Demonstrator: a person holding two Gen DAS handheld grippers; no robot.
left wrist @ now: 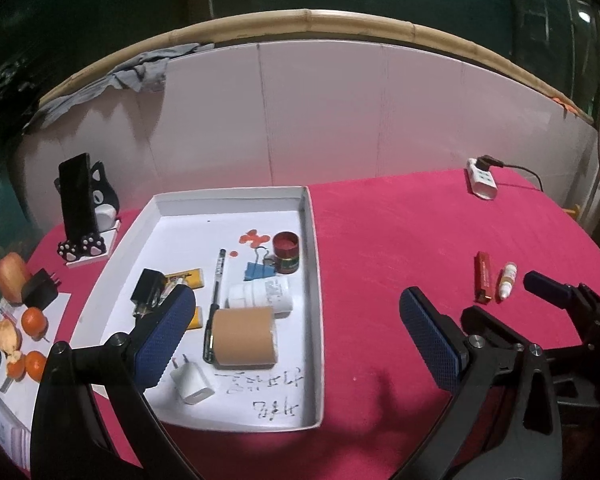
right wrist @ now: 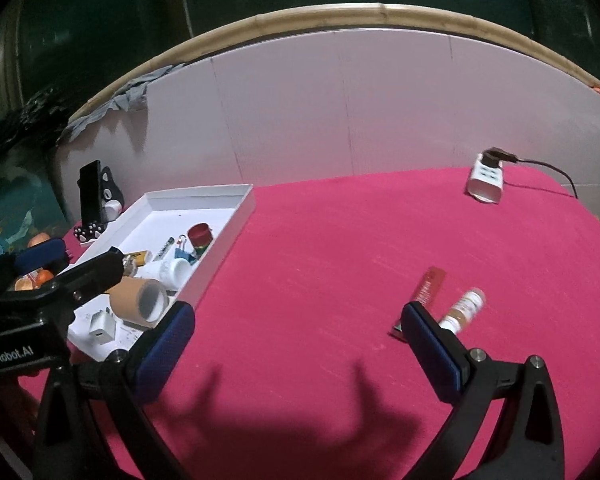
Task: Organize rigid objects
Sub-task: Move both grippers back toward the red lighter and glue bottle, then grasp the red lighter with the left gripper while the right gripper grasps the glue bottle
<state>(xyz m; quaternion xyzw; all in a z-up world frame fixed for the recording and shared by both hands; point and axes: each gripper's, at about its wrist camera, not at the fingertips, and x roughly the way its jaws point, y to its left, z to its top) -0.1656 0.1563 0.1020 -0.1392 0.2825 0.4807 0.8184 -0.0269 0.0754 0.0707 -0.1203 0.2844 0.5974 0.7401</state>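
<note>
The shallow white cardboard tray (left wrist: 314, 264) lies on the pink-red tabletop (left wrist: 396, 248), left of centre, its long axis running from the near edge toward the pale back panel. Inside it, a tan roll of tape (left wrist: 244, 336) lies on its side with its open core facing right, touching a white pill bottle (left wrist: 260, 296) that lies crosswise just behind it. A black pen (left wrist: 216, 292) runs lengthwise along the tray, pointing away from the camera. A small red-lidded jar (left wrist: 286, 250) stands upright by the right wall, with a blue binder clip (left wrist: 258, 270) just beside it. A white plug adapter (left wrist: 192, 384) sits near the front, and a black charger (left wrist: 148, 290) lies toward the left.

Well apart on the cloth to the right, a slim red lighter (right wrist: 428, 288) and a small white dropper bottle (right wrist: 462, 310) lie side by side, both long axes angled away and slightly right. A white power strip (right wrist: 485, 182) rests at the far edge.

The left hand-held gripper (left wrist: 296, 340) hovers over the tray's near end, jaws spread wide, holding nothing. The right hand-held gripper (right wrist: 296, 356) is likewise wide open and empty above bare cloth, its right finger (right wrist: 432, 352) overlapping the lighter's near end in the view.
</note>
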